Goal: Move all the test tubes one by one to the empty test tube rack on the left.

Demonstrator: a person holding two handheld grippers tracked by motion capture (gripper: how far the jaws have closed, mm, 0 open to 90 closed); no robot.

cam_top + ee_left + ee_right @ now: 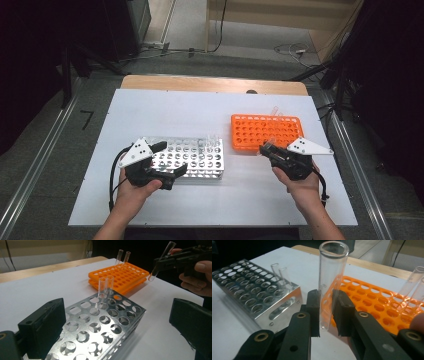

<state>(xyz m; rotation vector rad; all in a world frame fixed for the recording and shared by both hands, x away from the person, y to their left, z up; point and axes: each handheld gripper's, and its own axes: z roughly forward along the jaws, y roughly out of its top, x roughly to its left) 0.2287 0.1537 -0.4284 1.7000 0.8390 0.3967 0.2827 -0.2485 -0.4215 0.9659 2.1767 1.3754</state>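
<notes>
A: At the lower left of the high view, the left gripper is seen with its black jaws spread wide around the near end of the metal rack, nothing being pinched. The rack is a shiny perforated box of round holes, in which two clear tubes are stood upright at the far corner.

B: And to the right?

A: At centre right the orange rack is laid flat, a matte plastic grid of round holes; two more clear tubes are stood at its far edge. Just before its near left corner, the right gripper is pressed shut on a glass test tube.

B: How is that tube pointed?

A: In the right gripper view its long axis runs nearly upright between the jaws, open mouth at the top, rounded end below the pads. In the left gripper view it is shown tilted, mouth toward the upper right. In the high view the tube is hard to make out.
</notes>
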